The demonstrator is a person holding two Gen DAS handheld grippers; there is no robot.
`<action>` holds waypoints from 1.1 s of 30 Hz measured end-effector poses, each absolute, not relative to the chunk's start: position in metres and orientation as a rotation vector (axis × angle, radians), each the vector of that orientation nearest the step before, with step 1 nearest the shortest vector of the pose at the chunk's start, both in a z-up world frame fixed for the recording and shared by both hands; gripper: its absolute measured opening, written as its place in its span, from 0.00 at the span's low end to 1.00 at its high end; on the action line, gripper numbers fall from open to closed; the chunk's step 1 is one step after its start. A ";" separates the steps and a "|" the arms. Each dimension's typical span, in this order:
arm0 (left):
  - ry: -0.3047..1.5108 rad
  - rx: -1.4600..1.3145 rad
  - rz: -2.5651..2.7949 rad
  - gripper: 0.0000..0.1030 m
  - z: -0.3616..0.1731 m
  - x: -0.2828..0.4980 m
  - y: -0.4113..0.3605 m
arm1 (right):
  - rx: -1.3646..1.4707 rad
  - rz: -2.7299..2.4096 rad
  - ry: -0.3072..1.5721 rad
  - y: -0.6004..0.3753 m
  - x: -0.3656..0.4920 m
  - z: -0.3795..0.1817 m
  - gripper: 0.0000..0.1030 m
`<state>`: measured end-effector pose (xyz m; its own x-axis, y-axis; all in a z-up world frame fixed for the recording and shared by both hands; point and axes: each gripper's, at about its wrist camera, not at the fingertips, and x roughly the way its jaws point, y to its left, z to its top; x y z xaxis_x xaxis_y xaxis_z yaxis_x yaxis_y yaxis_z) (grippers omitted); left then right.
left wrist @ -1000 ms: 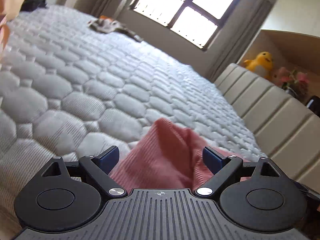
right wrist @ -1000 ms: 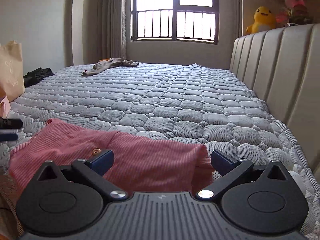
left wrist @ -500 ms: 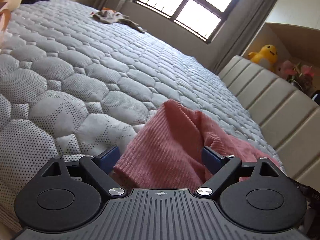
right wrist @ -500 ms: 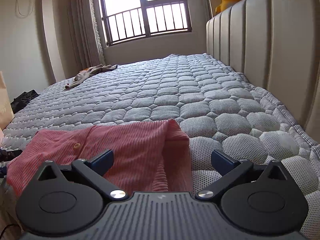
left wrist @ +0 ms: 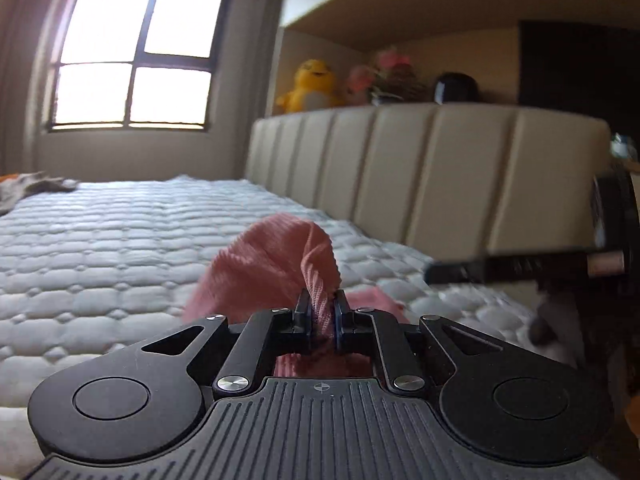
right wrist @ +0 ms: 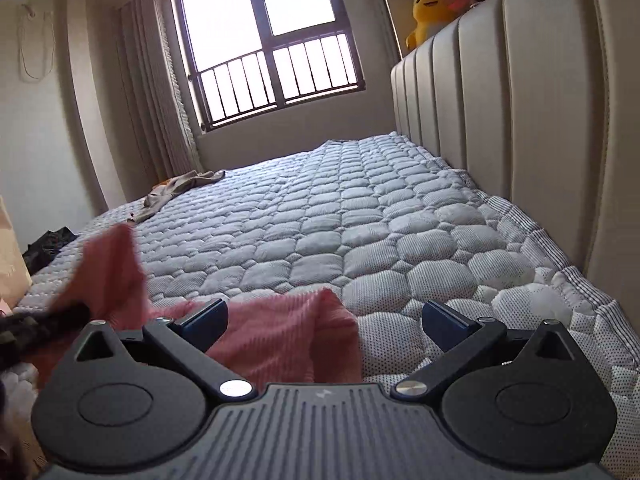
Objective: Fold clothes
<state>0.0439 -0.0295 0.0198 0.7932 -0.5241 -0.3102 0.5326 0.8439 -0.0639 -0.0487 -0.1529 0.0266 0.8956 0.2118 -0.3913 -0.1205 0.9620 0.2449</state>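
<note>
A pink ribbed garment (left wrist: 264, 268) lies on the grey quilted bed (left wrist: 100, 248). My left gripper (left wrist: 321, 312) is shut on a bunched edge of it and lifts that edge off the bed. In the right wrist view the garment (right wrist: 280, 336) lies near the bed's front edge, with its left part (right wrist: 112, 272) raised where the left gripper (right wrist: 44, 324) holds it. My right gripper (right wrist: 324, 320) is open, with a corner of the garment between its fingers. It also shows blurred at the right in the left wrist view (left wrist: 460, 270).
A beige padded headboard (right wrist: 520, 140) runs along the right of the bed (right wrist: 360, 232). A grey garment (right wrist: 176, 188) lies at the far end near the window. A yellow plush toy (right wrist: 430, 12) sits on the shelf above. A black item (right wrist: 48, 244) lies at the left edge.
My left gripper has closed on the pink garment's edge, lifted it and swung toward the headboard. My right gripper stayed open and dropped lower toward the garment's corner.
</note>
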 end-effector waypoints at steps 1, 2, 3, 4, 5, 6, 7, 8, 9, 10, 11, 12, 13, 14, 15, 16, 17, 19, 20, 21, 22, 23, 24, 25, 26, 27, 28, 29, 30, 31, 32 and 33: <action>0.344 0.061 -0.592 0.11 0.011 0.046 -0.043 | 0.208 0.198 0.418 -0.151 -0.049 0.034 1.00; 0.347 0.054 -0.605 0.12 0.012 0.045 -0.041 | 0.184 0.228 0.408 -0.146 -0.048 0.042 1.00; 0.347 0.040 -0.616 0.14 0.013 0.043 -0.036 | 0.144 0.259 0.402 -0.140 -0.046 0.049 1.00; 0.347 0.026 -0.626 0.21 0.015 0.041 -0.032 | 0.095 0.290 0.404 -0.131 -0.041 0.054 1.00; 0.348 0.012 -0.637 0.26 0.016 0.039 -0.028 | 0.045 0.318 0.412 -0.121 -0.034 0.056 1.00; 0.348 -0.002 -0.647 0.38 0.017 0.037 -0.023 | -0.002 0.345 0.426 -0.110 -0.026 0.056 1.00; 0.348 -0.016 -0.658 0.51 0.019 0.036 -0.019 | -0.041 0.368 0.455 -0.099 -0.014 0.052 1.00; 0.349 -0.031 -0.669 0.57 0.020 0.034 -0.015 | -0.080 0.385 0.490 -0.089 -0.001 0.046 1.00; 0.349 -0.045 -0.679 0.64 0.022 0.032 -0.010 | -0.118 0.391 0.538 -0.079 0.012 0.035 1.00; 0.349 -0.059 -0.690 0.67 0.023 0.030 -0.006 | -0.153 0.390 0.577 -0.071 0.023 0.025 1.00; 0.349 -0.073 -0.700 0.72 0.025 0.028 -0.002 | -0.182 0.371 0.597 -0.066 0.030 0.015 1.00; 0.350 -0.087 -0.711 0.77 0.026 0.026 0.003 | -0.211 0.353 0.616 -0.062 0.037 0.005 1.00; 0.350 -0.101 -0.721 0.85 0.028 0.025 0.007 | -0.225 0.338 0.631 -0.060 0.043 -0.003 1.00; 0.350 -0.115 -0.732 0.87 0.029 0.023 0.011 | -0.205 0.333 0.634 -0.062 0.043 -0.006 1.00; 0.350 -0.130 -0.742 0.89 0.031 0.021 0.016 | -0.179 0.329 0.633 -0.066 0.042 -0.008 1.00; 0.351 -0.181 -0.693 0.89 0.034 0.027 0.026 | -0.168 0.323 0.627 -0.069 0.041 -0.008 1.00; 0.367 -0.218 -0.635 0.89 0.033 0.037 0.033 | -0.169 0.312 0.617 -0.071 0.038 -0.008 1.00; 0.457 -0.240 -0.488 0.75 0.025 0.065 0.038 | -0.173 0.290 0.588 -0.075 0.029 -0.005 1.00; 0.505 -0.239 -0.444 0.65 0.018 0.076 0.037 | -0.154 0.278 0.570 -0.081 0.022 -0.001 1.00; 0.546 -0.252 -0.435 0.53 0.010 0.084 0.037 | -0.114 0.265 0.550 -0.092 0.015 0.006 1.00; 0.587 -0.267 -0.431 0.51 0.003 0.092 0.037 | -0.057 0.252 0.534 -0.105 0.007 0.011 1.00; 0.599 -0.277 -0.434 0.51 -0.002 0.094 0.036 | 0.031 0.237 0.527 -0.123 -0.004 0.014 1.00; 0.593 -0.265 -0.436 0.51 -0.003 0.094 0.034 | 0.119 0.221 0.518 -0.141 -0.015 0.017 1.00; 0.584 -0.251 -0.437 0.51 -0.003 0.094 0.032 | 0.206 0.208 0.518 -0.158 -0.025 0.017 1.00; 0.575 -0.236 -0.438 0.51 -0.003 0.094 0.030 | 0.290 0.200 0.533 -0.172 -0.034 0.011 0.98; 0.572 -0.229 -0.438 0.51 -0.003 0.094 0.029 | 0.374 0.192 0.548 -0.187 -0.043 0.005 0.91; 0.574 -0.228 -0.436 0.51 -0.003 0.095 0.030 | 0.440 0.186 0.561 -0.198 -0.050 -0.001 0.88; 0.578 -0.231 -0.433 0.51 -0.004 0.095 0.031 | 0.471 0.184 0.572 -0.200 -0.054 -0.008 0.83; 0.581 -0.235 -0.430 0.51 -0.005 0.094 0.031 | 0.501 0.183 0.584 -0.203 -0.057 -0.015 0.79; 0.583 -0.236 -0.427 0.51 -0.005 0.094 0.031 | 0.522 0.177 0.589 -0.203 -0.059 -0.020 0.77; 0.584 -0.236 -0.424 0.51 -0.005 0.093 0.031 | 0.523 0.178 0.576 -0.199 -0.059 -0.020 0.71; 0.586 -0.236 -0.423 0.51 -0.005 0.092 0.030 | 0.517 0.205 0.555 -0.193 -0.058 -0.015 0.69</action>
